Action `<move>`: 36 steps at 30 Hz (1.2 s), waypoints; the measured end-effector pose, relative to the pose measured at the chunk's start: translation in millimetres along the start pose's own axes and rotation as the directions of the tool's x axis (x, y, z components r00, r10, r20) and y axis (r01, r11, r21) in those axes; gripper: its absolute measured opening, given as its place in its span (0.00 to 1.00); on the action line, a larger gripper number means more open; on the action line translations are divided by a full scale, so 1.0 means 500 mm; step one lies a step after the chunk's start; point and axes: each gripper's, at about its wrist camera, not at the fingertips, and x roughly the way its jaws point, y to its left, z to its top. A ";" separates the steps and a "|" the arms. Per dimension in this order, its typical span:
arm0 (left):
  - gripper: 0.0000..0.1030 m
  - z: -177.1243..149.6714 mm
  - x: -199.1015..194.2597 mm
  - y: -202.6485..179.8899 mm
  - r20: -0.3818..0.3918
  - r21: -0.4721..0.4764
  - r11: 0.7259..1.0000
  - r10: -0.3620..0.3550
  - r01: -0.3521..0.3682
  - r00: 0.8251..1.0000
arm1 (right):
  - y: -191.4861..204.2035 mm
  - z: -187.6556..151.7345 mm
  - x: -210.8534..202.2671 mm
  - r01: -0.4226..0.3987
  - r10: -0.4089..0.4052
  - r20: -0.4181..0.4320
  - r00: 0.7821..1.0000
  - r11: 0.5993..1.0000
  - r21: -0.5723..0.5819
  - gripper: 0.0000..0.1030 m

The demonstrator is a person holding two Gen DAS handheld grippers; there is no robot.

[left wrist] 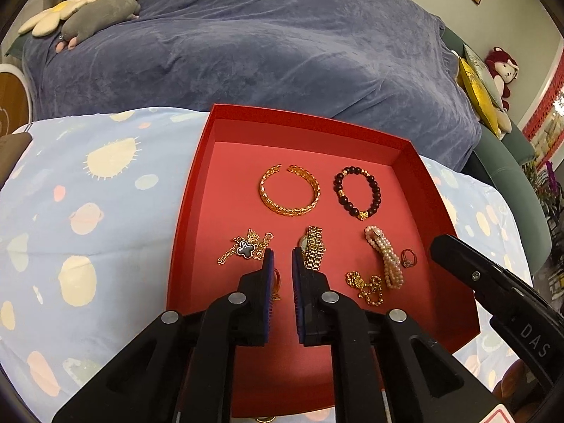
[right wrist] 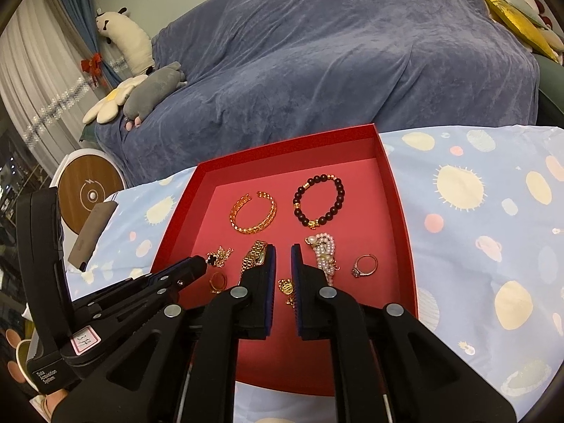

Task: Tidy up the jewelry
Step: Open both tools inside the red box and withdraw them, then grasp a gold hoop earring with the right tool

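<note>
A red tray (left wrist: 416, 162) (right wrist: 394, 183) lies on a patterned light-blue cloth. In it are a gold cuff bracelet (left wrist: 289, 194) (right wrist: 253, 213), a dark bead bracelet (left wrist: 356, 193) (right wrist: 319, 200), a gold watch (left wrist: 313, 252) (right wrist: 254, 253), a pearl bracelet (left wrist: 386, 259) (right wrist: 326, 250), a clover-pendant chain (left wrist: 245, 248) (right wrist: 218, 257), a gold pendant chain (left wrist: 365, 287) (right wrist: 286, 287), a small ring (left wrist: 408, 258) (right wrist: 366, 266) and a gold ring (right wrist: 218, 281). My left gripper (left wrist: 282, 257) is open and empty above the tray's near half, beside the watch. My right gripper (right wrist: 283, 252) is open and empty between watch and pearls.
A sofa under a blue-grey throw (left wrist: 264, 46) stands behind the tray, with plush toys (left wrist: 95, 17) at its left end and cushions (left wrist: 476, 84) at its right. A round wooden-faced device (right wrist: 88, 194) and a dark flat case (right wrist: 91, 236) are left of the tray.
</note>
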 end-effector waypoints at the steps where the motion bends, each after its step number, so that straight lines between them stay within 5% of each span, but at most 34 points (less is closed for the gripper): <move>1: 0.16 0.001 -0.005 0.001 0.005 -0.004 1.000 -0.001 0.001 1.000 | -0.001 0.001 -0.006 -0.002 0.002 0.007 1.000 1.000 0.002 0.20; 7: 0.30 -0.005 -0.044 -0.008 0.055 0.029 0.999 0.018 -0.019 0.998 | 0.006 0.000 -0.039 -0.020 0.020 0.033 0.999 1.000 -0.006 0.20; 29: 0.34 -0.070 -0.128 0.016 0.098 0.069 0.994 0.081 -0.088 0.992 | 0.024 -0.074 -0.102 -0.028 0.030 0.022 0.999 0.997 -0.069 0.25; 36: 0.47 -0.090 -0.157 0.034 0.110 0.055 0.994 0.088 -0.094 0.990 | 0.054 -0.122 -0.121 -0.066 0.064 -0.017 0.998 0.990 -0.128 0.31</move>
